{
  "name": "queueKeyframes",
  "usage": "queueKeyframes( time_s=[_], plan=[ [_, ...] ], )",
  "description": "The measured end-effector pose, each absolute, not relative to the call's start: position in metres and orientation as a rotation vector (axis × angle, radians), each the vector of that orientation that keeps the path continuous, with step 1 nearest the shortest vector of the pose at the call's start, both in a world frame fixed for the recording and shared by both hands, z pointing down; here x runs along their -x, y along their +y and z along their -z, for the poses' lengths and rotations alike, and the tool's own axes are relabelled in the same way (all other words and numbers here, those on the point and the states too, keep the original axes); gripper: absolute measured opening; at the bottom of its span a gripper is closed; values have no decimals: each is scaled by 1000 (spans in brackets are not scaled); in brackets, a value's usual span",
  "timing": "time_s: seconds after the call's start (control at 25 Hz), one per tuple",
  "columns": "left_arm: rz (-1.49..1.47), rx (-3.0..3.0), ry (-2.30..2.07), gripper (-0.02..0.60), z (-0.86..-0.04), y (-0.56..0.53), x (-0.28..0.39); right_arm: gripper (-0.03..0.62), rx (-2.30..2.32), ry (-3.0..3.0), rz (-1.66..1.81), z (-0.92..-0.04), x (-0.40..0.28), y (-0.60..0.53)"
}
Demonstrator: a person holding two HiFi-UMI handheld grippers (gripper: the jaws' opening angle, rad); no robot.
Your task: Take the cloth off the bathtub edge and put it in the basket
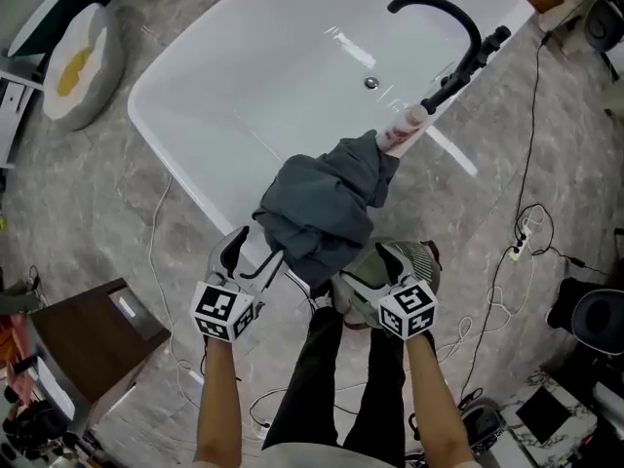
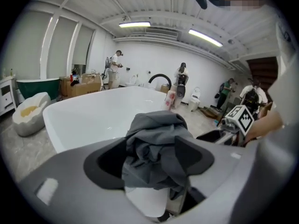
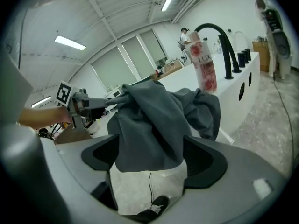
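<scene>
While the cloth (image 1: 317,208) lies on the bathtub edge (image 1: 180,159), it is straddled by the left gripper (image 1: 255,256) and right gripper (image 1: 363,271). The jaws of these 2 are held apart, seemingly unclamped.

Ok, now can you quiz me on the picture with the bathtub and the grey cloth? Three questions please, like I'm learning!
1. True or false: the grey cloth lies on the floor.
2. What stands on the edge of the bathtub, just beyond the cloth? A) a pink bottle B) a toy duck C) a cup
3. How many grippers have the cloth between their jaws?

Key
1. False: it is draped over the tub's edge.
2. A.
3. Two: the left gripper and the right gripper, both with their jaws open.
</scene>
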State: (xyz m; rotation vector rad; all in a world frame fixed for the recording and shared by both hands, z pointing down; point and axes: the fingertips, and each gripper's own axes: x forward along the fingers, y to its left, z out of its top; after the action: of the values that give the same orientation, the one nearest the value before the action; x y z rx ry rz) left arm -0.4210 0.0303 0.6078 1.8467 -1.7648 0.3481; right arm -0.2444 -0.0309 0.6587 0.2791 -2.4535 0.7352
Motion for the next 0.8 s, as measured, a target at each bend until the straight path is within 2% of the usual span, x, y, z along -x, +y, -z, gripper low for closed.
queueKeyframes(
  time_s=[0.12, 0.28, 0.32, 0.68, 0.8],
  plan=[
    [-339, -1948, -1594, 470, -621, 13, 417, 476, -254, -2426, -840, -674, 253, -27],
    [-507, -2007, -1337, 627, -661, -3, 412, 551, -200, -2410, -919, -690, 275, -26],
    [-549, -2012, -1269, 641, -672, -6, 409, 560, -202, -2404, -928, -695, 280, -28],
    [-793, -2026, -894, 643, -734, -37, 388, 571, -247, -2293, -1029, -740, 312, -33],
    [-796, -2014, -808, 643, -745, -38, 383, 571, -190, -2261, -1016, -750, 321, -30]
  ],
)
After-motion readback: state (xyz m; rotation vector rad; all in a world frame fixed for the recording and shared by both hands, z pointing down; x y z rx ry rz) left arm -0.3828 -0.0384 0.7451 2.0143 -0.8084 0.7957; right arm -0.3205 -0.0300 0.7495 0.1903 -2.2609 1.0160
